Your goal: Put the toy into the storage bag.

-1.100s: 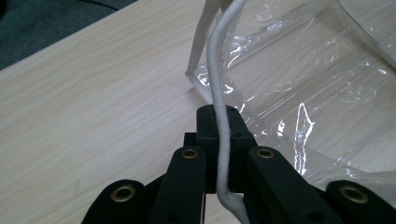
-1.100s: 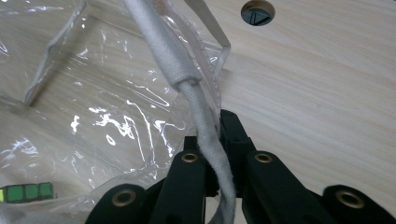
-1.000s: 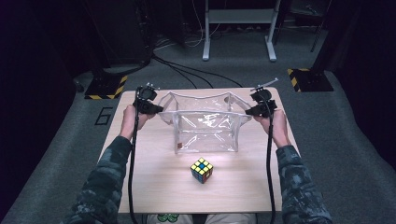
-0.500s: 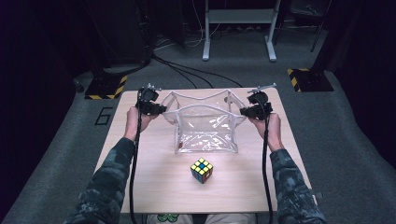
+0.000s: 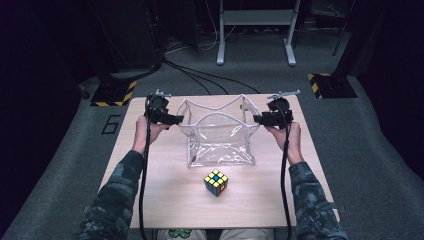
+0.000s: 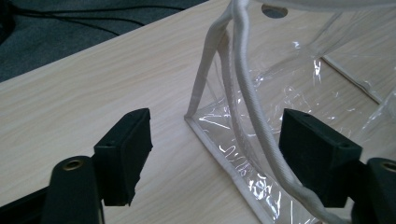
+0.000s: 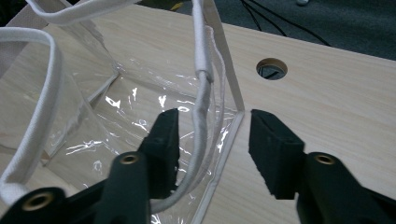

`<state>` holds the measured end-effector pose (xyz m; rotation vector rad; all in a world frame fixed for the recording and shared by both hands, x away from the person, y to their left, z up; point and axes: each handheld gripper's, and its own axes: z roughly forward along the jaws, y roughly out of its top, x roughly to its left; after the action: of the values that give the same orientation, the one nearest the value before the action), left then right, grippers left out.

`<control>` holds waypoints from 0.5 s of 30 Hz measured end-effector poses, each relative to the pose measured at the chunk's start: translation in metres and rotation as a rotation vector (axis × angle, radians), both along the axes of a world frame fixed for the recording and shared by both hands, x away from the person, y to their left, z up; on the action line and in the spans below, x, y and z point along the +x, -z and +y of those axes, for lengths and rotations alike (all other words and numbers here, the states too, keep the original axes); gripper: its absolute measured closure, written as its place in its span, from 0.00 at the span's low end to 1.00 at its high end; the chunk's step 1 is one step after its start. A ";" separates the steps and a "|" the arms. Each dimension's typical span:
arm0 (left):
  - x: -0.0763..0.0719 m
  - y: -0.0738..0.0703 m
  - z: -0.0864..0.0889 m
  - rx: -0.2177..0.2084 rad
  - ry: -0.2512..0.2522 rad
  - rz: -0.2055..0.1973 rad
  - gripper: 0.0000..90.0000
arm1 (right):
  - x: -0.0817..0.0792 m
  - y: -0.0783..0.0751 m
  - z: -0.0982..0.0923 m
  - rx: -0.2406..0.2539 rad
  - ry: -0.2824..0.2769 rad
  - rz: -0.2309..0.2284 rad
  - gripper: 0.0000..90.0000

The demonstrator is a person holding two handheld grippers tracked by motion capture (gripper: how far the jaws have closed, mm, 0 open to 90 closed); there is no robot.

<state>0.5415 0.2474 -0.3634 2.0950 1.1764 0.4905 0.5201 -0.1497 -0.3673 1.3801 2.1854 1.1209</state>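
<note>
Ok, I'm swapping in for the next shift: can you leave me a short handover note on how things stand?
Left gripper: jaws have just been opening, bag edge between them, not pinched.
Right gripper: same, jaws just opening around the opposite edge.
Clear bag: standing on the table, mouth spread open, nothing visible inside.
Puzzle cube: on the table in front of the bag.
Done: bag opened. Left, probably: put the cube in.

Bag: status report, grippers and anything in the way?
Left gripper and right gripper just opening, off the bag. Bag stands open, empty. Cube in front, apart.
</note>
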 end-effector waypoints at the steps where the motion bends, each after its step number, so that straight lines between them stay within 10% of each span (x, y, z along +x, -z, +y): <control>1: -0.001 -0.001 0.000 -0.001 0.004 -0.003 0.24 | 0.000 0.000 0.000 0.000 -0.001 0.001 0.52; 15: -0.015 -0.018 0.006 -0.085 0.032 -0.034 0.06 | -0.018 -0.012 -0.007 0.023 -0.005 -0.033 0.16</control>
<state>0.5262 0.2538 -0.3458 2.0220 1.1238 0.4518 0.5025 -0.1567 -0.3552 1.3568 2.1607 1.1658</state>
